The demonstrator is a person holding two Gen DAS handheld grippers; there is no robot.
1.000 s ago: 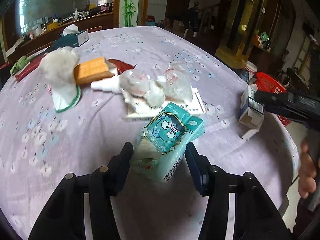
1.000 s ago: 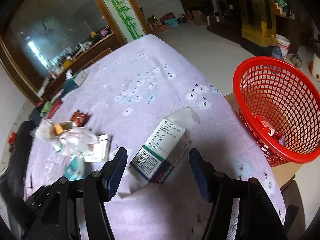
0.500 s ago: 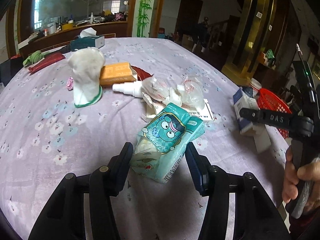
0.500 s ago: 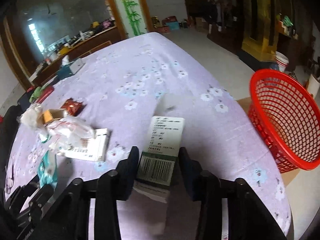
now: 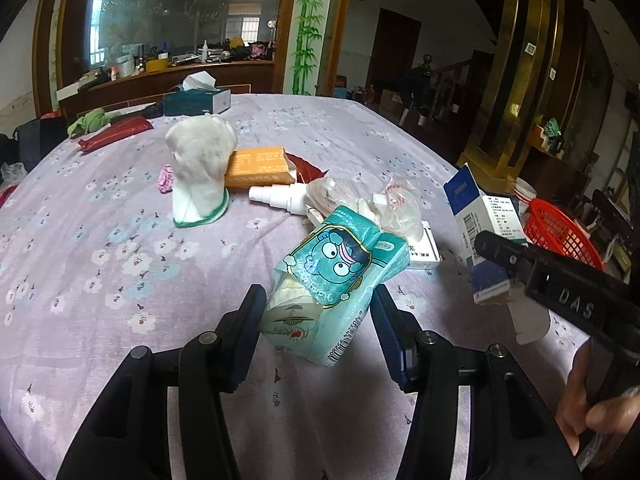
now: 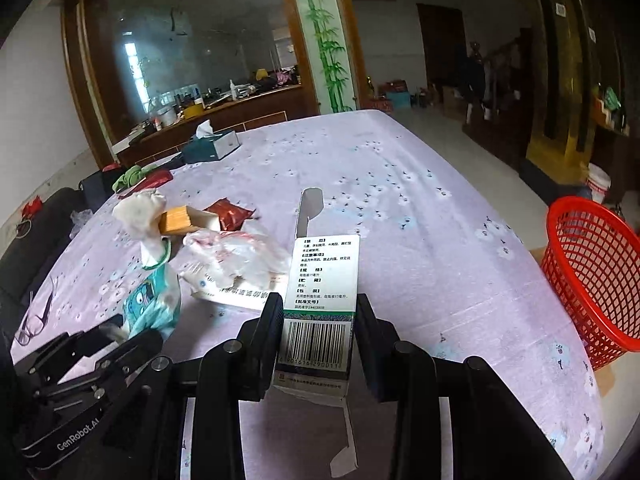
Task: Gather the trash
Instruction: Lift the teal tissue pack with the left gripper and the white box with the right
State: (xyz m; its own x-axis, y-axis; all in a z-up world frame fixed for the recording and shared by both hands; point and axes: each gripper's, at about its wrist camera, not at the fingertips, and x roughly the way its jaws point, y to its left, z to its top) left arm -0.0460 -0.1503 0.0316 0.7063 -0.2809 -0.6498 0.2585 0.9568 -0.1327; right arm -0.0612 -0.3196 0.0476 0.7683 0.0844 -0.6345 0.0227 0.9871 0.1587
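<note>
Both tools are loaded: the left tool [image 5: 318, 320] is clamped on the teal tissue pack [image 5: 336, 276], lifted just off the tabletop [image 5: 120, 248], and the right tool [image 6: 318, 332] grips the medicine box [image 6: 322, 304] by its barcode end, flaps hanging open. The red basket [image 6: 592, 276] waits off the tabletop's right edge, well apart from both loads; nothing shows inside it from here, so I'd judge the job early. Plenty left in the middle pile: the orange box [image 5: 258, 168], a white spray bottle [image 5: 280, 198], crumpled plastic bags [image 5: 384, 208], a flat white carton [image 5: 424, 248], a red wrapper [image 6: 228, 216] and a whitish cloth [image 5: 200, 168]. Far off sit a tissue box [image 5: 198, 100] and eyeglasses [image 6: 34, 324], likely not trash. The way right to the basket looks open.
</note>
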